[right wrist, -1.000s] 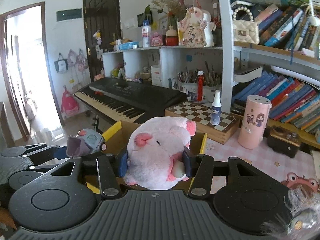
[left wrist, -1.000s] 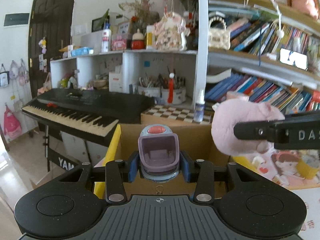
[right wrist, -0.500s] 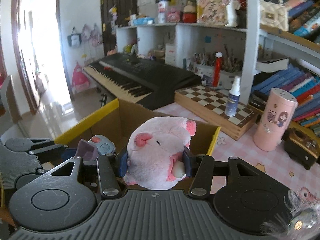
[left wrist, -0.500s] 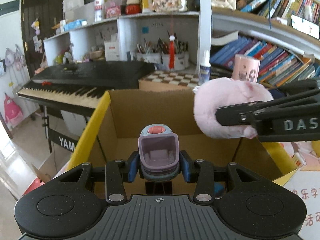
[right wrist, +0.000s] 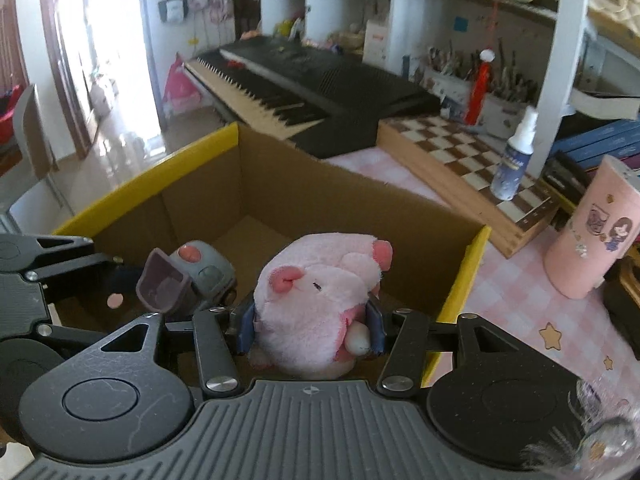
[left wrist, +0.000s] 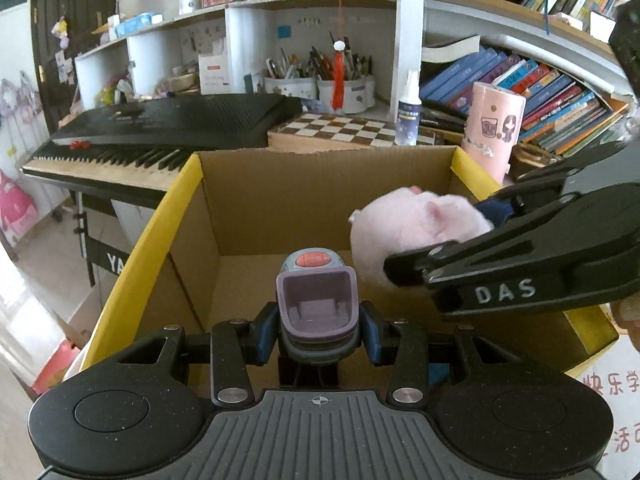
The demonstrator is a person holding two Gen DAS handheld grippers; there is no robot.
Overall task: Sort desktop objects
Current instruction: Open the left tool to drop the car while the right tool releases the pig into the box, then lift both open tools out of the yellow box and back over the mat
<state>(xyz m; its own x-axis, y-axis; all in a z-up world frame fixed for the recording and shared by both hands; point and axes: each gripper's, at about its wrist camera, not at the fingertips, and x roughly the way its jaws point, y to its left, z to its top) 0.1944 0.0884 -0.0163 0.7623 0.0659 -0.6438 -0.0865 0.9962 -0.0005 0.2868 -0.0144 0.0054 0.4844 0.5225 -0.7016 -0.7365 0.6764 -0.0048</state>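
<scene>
While the pink plush pig is clamped between the right gripper fingers, a grey-and-purple toy is pinched by the left gripper; both are held over the open cardboard box. Beyond the box, a chessboard, spray bottle, pink canister and keyboard are seen on the worktop.
</scene>
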